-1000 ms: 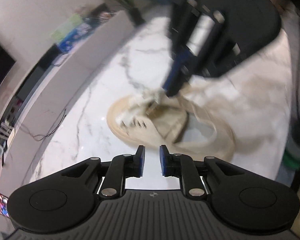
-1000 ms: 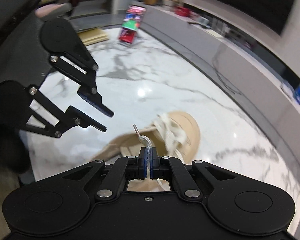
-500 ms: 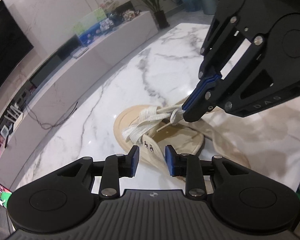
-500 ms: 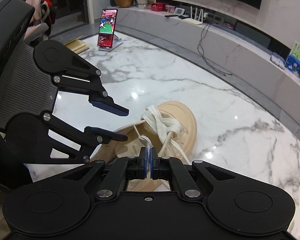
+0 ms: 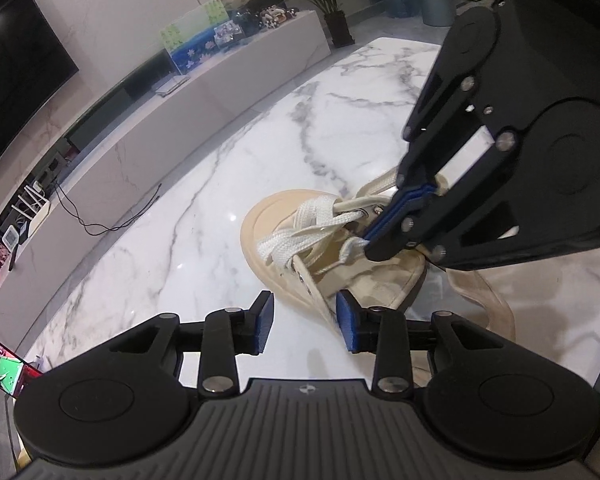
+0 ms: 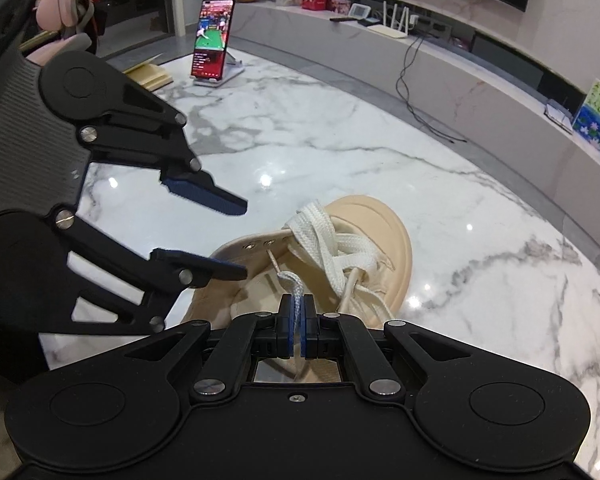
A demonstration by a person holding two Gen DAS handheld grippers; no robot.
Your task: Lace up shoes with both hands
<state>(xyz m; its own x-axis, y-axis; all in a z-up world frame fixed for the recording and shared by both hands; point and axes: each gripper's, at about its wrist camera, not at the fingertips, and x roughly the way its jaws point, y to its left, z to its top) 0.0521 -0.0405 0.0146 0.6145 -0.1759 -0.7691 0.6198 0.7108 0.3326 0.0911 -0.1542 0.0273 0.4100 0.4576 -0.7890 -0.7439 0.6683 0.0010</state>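
Pinching the white lace point(image 6: 296, 300) w/ my right gripper point(image 6: 296, 322), jaws pressed tight on the strand just above the beige canvas sneaker point(image 6: 374, 224), which sits toe-away on the marble tabletop point(image 6: 340, 152). Left gripper point(image 5: 304, 322) has jaws spread, having just been opening; a loose lace end point(image 5: 320, 300) runs between its blue pads point(image 5: 346, 320), close by the right-hand pad, but I can't tell if it touches. Phone on a stand point(image 6: 212, 40) sits at the far edge
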